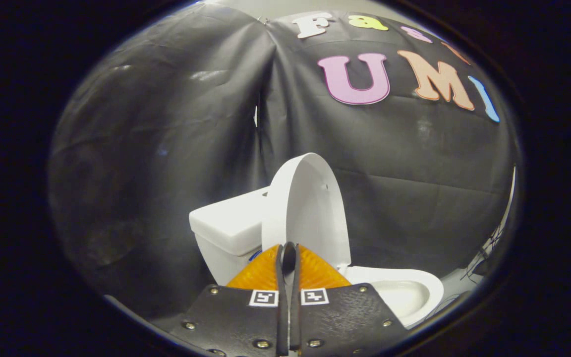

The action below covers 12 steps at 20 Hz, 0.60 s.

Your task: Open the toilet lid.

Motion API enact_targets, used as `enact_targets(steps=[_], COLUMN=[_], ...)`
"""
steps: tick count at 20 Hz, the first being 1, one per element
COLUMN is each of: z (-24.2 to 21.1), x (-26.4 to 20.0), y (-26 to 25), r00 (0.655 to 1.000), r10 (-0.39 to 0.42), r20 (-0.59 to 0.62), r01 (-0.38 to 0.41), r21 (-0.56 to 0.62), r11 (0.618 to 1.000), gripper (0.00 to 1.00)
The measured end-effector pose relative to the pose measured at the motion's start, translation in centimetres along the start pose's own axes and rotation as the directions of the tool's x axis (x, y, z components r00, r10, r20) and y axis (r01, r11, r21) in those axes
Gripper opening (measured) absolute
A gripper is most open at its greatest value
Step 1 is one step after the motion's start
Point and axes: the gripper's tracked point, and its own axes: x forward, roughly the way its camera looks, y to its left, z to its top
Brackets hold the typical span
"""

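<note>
The lid (pixel 310 208) stands upright at twelve o'clock just beyond the gripper (pixel 288 253), whose fingers are pressed together holding nothing, so the job looks done; best to draw straight back without nudging it.

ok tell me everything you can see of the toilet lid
The toilet lid is a white, smooth, glossy oval that looks like plastic, with a thin rim and a small dark spot near its right edge. It stands raised, about upright, hinged at the back of the bowl and leaning toward the tank, though contact with the tank cannot be made out. It rises just beyond the gripper, whose jaws are shut with only a narrow slit between them and hold nothing; they cover its lower edge.
</note>
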Motion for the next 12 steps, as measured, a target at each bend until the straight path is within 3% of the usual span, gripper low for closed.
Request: enact_targets(steps=[6, 9, 10, 12], z=[0.1, -0.4, -0.5, -0.1], x=[0.1, -0.2, -0.6, -1.1], y=[0.2, 0.9, 0.4, -1.4], r00=[0.999, 0.991, 0.990, 0.996], r10=[0.050, 0.128, 0.132, 0.082], r20=[-0.008, -0.043, -0.055, -0.045], r01=[-0.050, -0.122, -0.123, -0.075], r21=[0.042, 0.111, 0.135, 0.138], r11=[0.998, 0.986, 0.983, 0.988], gripper=[0.05, 0.27, 0.31, 0.66])
